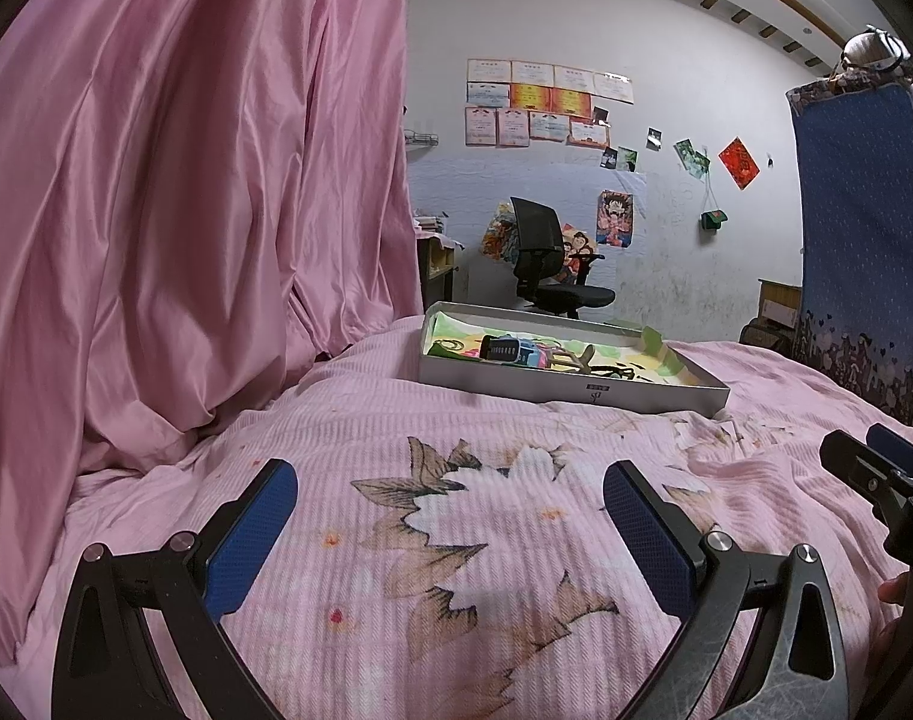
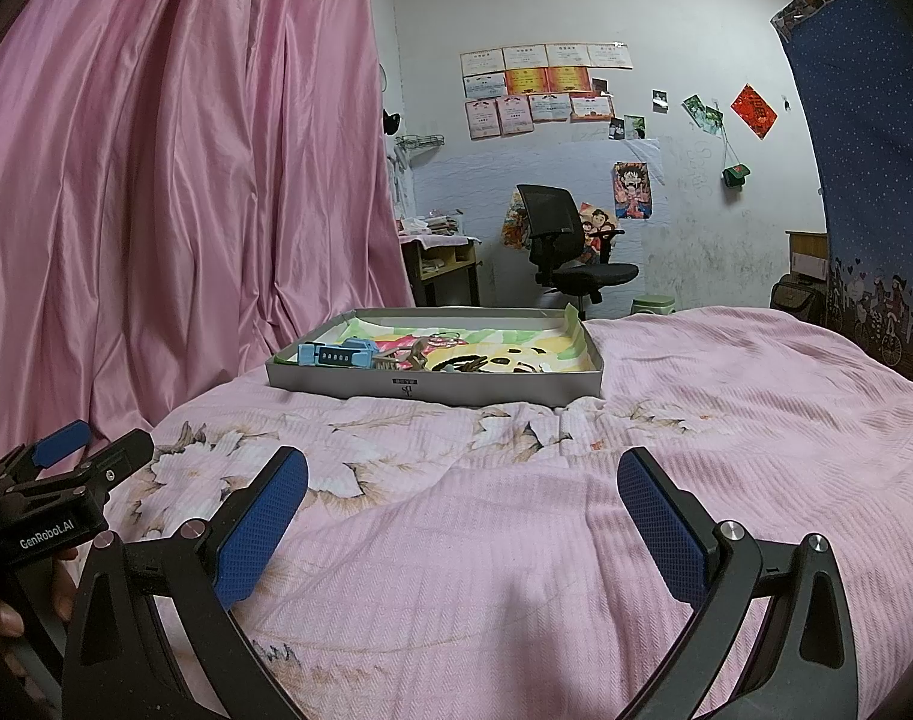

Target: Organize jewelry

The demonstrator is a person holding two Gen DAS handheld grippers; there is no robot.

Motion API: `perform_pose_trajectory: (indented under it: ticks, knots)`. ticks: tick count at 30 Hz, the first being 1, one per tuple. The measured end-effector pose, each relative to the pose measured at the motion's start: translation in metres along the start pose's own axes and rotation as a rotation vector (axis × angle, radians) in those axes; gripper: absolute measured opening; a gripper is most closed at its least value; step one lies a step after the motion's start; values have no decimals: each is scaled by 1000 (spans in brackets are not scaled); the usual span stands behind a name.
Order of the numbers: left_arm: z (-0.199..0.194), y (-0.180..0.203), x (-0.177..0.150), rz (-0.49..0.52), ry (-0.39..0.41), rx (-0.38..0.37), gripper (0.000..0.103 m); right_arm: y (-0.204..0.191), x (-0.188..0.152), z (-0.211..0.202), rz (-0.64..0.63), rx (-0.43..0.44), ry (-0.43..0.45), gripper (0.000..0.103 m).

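Note:
A shallow grey box (image 1: 516, 385) (image 2: 336, 383) lies on the pink bedspread ahead of both grippers. It holds a blue watch (image 1: 510, 349) (image 2: 336, 355), brown hair clips (image 1: 579, 358) (image 2: 411, 355) and other small jewelry on a colourful liner. My left gripper (image 1: 450, 483) is open and empty, low over the flowered bedspread, well short of the box. My right gripper (image 2: 462, 471) is open and empty, also short of the box. Each gripper shows at the edge of the other's view: the right one (image 1: 876, 459), the left one (image 2: 90, 444).
A pink curtain (image 1: 186, 180) (image 2: 186, 180) hangs on the left, touching the bed. A black office chair (image 1: 546, 258) (image 2: 567, 252) and a small desk (image 2: 441, 255) stand beyond the bed. A blue patterned cloth (image 1: 864, 240) hangs at the right.

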State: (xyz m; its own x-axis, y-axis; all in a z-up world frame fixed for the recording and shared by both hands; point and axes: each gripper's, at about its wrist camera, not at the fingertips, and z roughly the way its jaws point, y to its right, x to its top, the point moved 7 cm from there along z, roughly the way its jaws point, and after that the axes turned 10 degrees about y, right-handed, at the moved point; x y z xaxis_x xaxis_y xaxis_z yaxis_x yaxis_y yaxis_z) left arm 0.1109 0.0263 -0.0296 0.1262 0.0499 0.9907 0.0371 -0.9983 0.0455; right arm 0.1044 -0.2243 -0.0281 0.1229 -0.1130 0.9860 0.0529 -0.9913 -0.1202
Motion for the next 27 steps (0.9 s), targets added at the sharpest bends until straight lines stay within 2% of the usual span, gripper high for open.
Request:
perform_pose_trajectory:
  ticks: [27]
  knots:
    - [0,2,2,7,12,-2,103,0,0,0,-1,0,0,102]
